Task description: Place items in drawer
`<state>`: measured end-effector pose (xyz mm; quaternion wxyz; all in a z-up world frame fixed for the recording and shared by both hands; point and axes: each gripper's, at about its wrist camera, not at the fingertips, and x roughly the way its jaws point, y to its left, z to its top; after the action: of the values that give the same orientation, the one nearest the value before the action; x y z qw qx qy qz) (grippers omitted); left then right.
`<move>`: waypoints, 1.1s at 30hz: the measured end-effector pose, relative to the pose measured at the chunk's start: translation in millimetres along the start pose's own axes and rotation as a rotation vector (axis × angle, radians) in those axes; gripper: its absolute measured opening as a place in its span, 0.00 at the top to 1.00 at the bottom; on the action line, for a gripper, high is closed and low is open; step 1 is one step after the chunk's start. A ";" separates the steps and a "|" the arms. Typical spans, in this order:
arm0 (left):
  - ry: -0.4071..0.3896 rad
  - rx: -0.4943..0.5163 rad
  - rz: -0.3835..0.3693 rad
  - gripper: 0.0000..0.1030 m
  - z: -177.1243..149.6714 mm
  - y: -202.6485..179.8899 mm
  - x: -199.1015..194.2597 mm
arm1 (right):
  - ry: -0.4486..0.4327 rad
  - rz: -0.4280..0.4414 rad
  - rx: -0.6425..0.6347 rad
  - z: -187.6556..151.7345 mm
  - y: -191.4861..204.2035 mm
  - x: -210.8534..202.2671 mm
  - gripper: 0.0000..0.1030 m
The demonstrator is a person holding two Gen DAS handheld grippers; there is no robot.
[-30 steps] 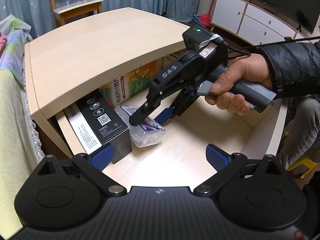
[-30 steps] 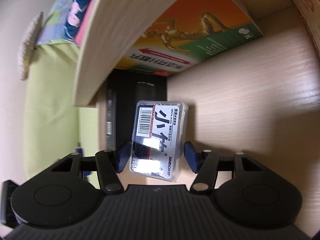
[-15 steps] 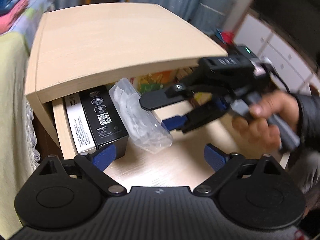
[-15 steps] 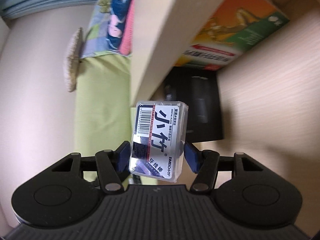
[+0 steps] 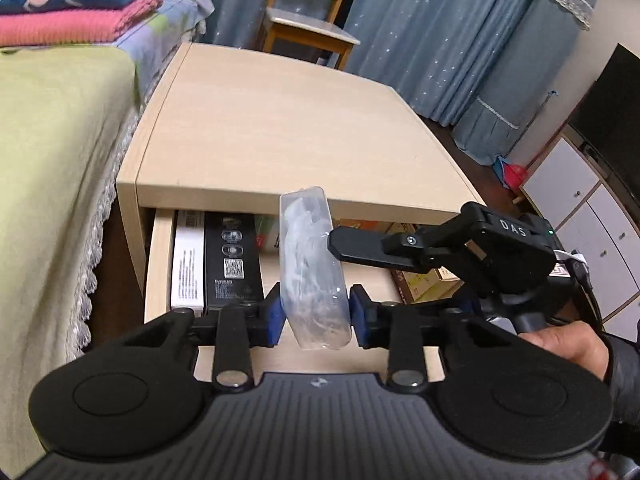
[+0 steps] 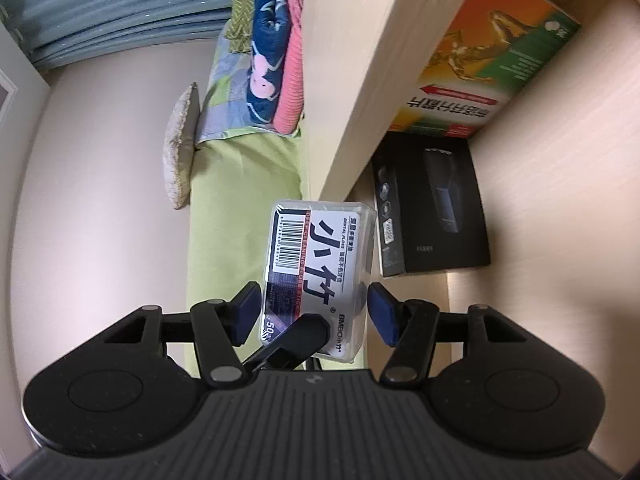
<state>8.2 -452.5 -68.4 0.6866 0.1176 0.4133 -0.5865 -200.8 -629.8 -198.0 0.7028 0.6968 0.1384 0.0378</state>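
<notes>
Your right gripper [image 6: 308,314] fingers clamp the floss-pick box [image 6: 318,270], left gripper [image 5: 314,314] fingers bracketing it; contact unclear. Drawer [image 5: 160,264] already holds shaver box [image 5: 232,260]; floss box remains.

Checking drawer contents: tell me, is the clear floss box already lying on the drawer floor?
No, the clear floss box is held up between both grippers, above the open drawer.

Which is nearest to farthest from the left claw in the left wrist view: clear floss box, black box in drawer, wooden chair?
1. Clear floss box: between the left claw's pads, also in the right claw.
2. Black box: just beyond, left of centre in the open drawer.
3. Wooden chair: far back, behind the nightstand, by the curtains.
</notes>
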 end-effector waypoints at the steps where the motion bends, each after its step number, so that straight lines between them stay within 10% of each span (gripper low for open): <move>1: 0.005 0.020 0.018 0.63 0.5 -1.9 1.2 | 0.001 -0.015 -0.005 -0.3 2.5 -1.0 0.47; 6: 0.021 0.264 0.187 0.65 -1.6 -31.5 4.8 | -0.024 -0.252 -0.140 2.8 45.3 -13.9 0.38; 15: 0.027 0.423 0.233 0.65 -20.2 -64.9 23.0 | 0.042 -0.548 -0.134 9.1 85.3 -4.7 0.36; 33: -0.009 0.668 0.307 0.65 -64.2 -90.8 26.9 | 0.117 -0.663 0.034 0.6 62.3 24.1 0.66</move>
<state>-102.1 -455.9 -98.5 0.6923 0.3932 0.1735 -0.5796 -168.8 -622.9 -139.8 0.6558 0.6223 0.3982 -0.1553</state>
